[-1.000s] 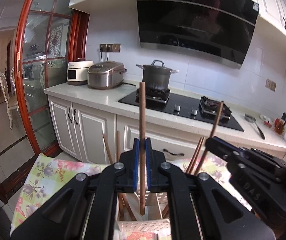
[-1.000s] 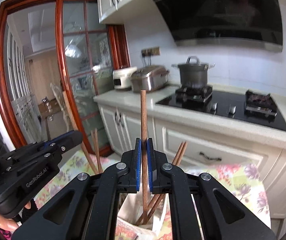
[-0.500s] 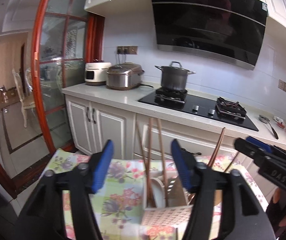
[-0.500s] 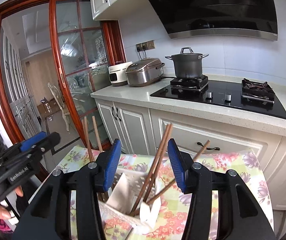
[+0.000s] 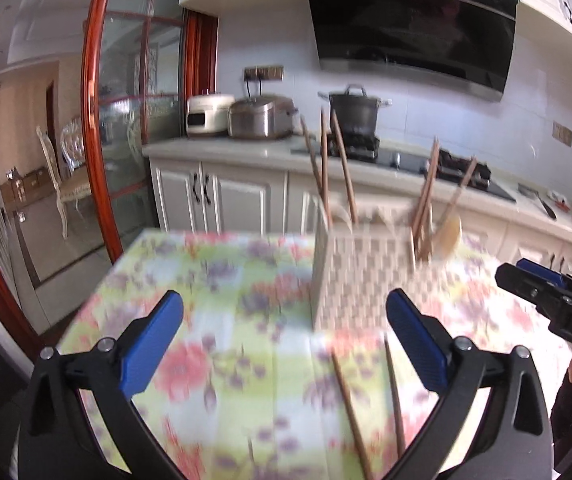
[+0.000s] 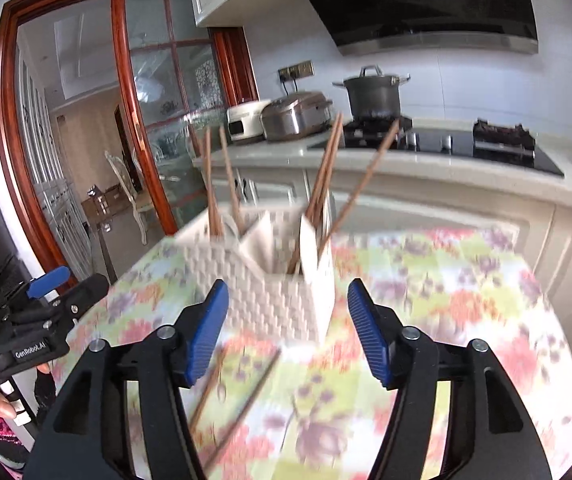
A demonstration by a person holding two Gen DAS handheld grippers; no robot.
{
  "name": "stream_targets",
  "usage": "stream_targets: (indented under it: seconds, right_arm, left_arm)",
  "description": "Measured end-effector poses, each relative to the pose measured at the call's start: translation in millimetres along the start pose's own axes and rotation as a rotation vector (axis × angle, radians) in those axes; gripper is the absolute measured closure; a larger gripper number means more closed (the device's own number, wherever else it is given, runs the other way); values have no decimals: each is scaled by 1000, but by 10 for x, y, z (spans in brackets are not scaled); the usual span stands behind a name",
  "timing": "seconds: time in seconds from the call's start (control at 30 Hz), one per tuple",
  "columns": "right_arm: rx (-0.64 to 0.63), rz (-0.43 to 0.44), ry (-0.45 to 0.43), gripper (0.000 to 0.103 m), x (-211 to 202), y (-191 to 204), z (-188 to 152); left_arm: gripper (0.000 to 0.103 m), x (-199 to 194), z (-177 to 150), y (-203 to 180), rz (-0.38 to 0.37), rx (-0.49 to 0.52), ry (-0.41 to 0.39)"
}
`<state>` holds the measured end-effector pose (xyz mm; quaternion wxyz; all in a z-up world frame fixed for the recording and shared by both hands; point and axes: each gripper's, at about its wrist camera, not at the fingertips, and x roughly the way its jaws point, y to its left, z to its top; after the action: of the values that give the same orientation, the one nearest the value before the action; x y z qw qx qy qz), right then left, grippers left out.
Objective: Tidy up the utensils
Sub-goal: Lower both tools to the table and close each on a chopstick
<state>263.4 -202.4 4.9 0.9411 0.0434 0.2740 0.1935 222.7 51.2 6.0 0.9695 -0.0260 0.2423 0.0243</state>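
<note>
The left gripper (image 5: pixel 283 340) hangs over the floral tablecloth (image 5: pixel 213 280) with its jaws spread wide and nothing between them. The white woven utensil holder (image 6: pixel 261 280) stands on the cloth ahead, several wooden chopsticks (image 6: pixel 326 172) upright or leaning in its compartments (two more chopsticks (image 5: pixel 350 408) lie flat just before it). The right gripper (image 6: pixel 288 332) is likewise agape and empty, facing the holder.

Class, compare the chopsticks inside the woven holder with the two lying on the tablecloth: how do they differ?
The chopsticks in the holder stand nearly upright; the loose chopsticks lie flat. The former sit inside the holder; the latter rest on the tablecloth before it. All look alike: brown, slender, wooden.
</note>
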Motion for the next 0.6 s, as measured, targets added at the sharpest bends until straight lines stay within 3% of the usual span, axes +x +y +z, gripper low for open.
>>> stream_targets:
  seconds: [0.27, 0.6]
  right_arm:
    - [27, -41, 184, 42, 360, 104, -640]
    - [-57, -94, 337, 44, 876, 438, -692]
  left_arm:
    - [5, 31, -591, 0, 43, -22, 110]
    - [5, 90, -784, -18, 69, 10, 145]
